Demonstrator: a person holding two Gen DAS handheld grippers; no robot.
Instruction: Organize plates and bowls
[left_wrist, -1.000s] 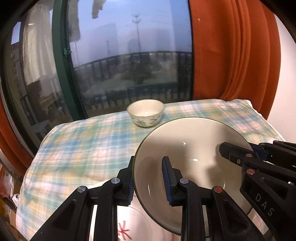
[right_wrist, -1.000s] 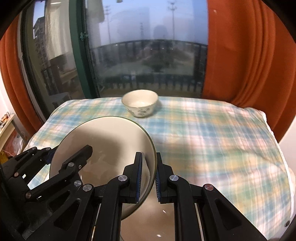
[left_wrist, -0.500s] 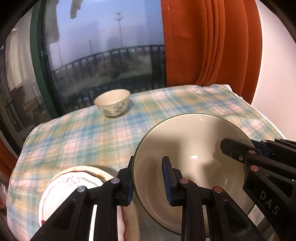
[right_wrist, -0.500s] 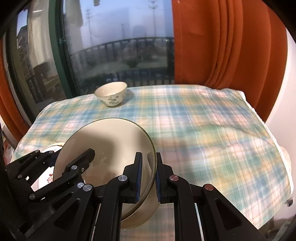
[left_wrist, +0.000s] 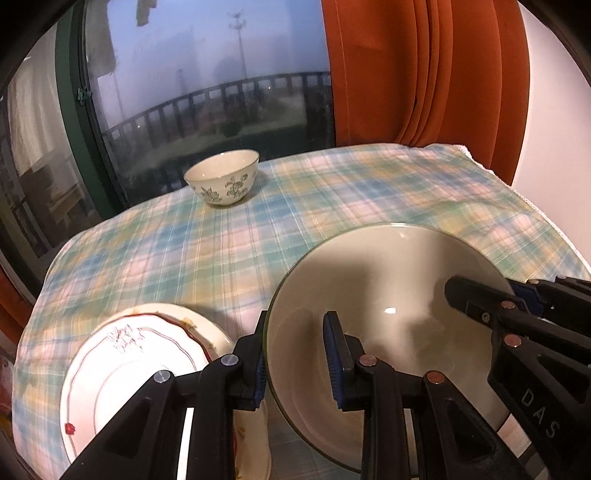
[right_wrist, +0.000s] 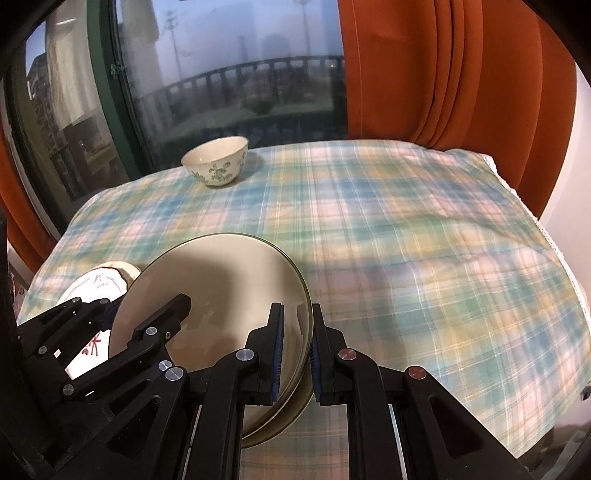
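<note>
A large cream bowl with a thin green rim hangs low over the plaid tablecloth, tilted, carried by both grippers. My left gripper is shut on its left rim. My right gripper is shut on its right rim and shows at the right of the left wrist view. Just left of the bowl lies a stack of white patterned plates, partly hidden behind my left gripper. A small floral bowl stands at the far edge by the window.
The plaid tablecloth covers the whole table and drops off at the right and near edges. A dark window with a green frame stands behind the table. Orange curtains hang at the back right.
Both grippers have come down and toward the near side with the large bowl. The plate stack has come into view at the lower left. The small bowl now sits farther off.
</note>
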